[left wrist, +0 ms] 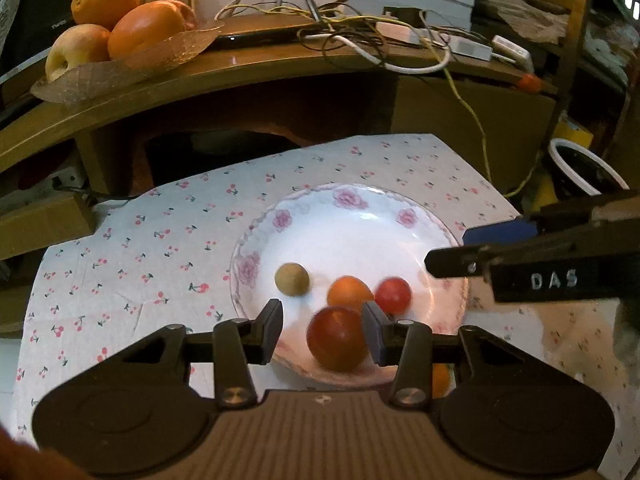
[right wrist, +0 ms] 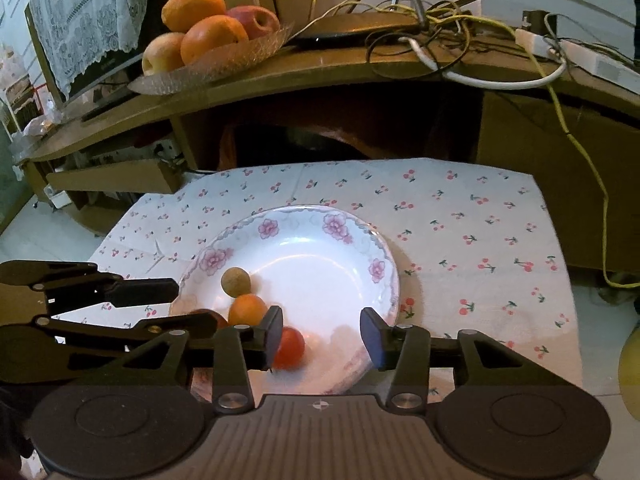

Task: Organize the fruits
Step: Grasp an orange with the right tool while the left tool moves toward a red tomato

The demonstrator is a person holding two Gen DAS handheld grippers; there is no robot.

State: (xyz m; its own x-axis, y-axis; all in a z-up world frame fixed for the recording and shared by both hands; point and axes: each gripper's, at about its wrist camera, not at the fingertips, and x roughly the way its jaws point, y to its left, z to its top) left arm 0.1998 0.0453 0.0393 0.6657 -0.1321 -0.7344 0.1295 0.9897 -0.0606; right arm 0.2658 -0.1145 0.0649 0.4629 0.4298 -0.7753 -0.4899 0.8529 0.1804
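A white plate with pink flowers point(left wrist: 352, 208) point(right wrist: 320, 220) lies on a cherry-print cloth point(left wrist: 168, 240). On it sit a tan round fruit point(left wrist: 292, 279) point(right wrist: 236, 281), a small orange fruit point(left wrist: 349, 291) point(right wrist: 247, 309), a small red fruit point(left wrist: 394, 295) point(right wrist: 291, 347) and a larger dark red fruit point(left wrist: 338, 338). My left gripper point(left wrist: 323, 318) point(right wrist: 192, 305) hangs open over the plate's near side. The dark red fruit lies between its fingers, against the right one, with a gap on the left. My right gripper point(right wrist: 323, 322) point(left wrist: 460, 246) is open over the plate, the small red fruit beside its left finger.
A glass dish point(right wrist: 224, 64) of oranges and apples stands on the wooden shelf point(left wrist: 240, 76) behind, beside tangled cables point(left wrist: 360, 32). Another orange point(left wrist: 440, 380) lies by the plate's near rim. A black bowl with a white rim point(left wrist: 580, 172) sits at the right, a yellow fruit point(right wrist: 630, 372) at the edge.
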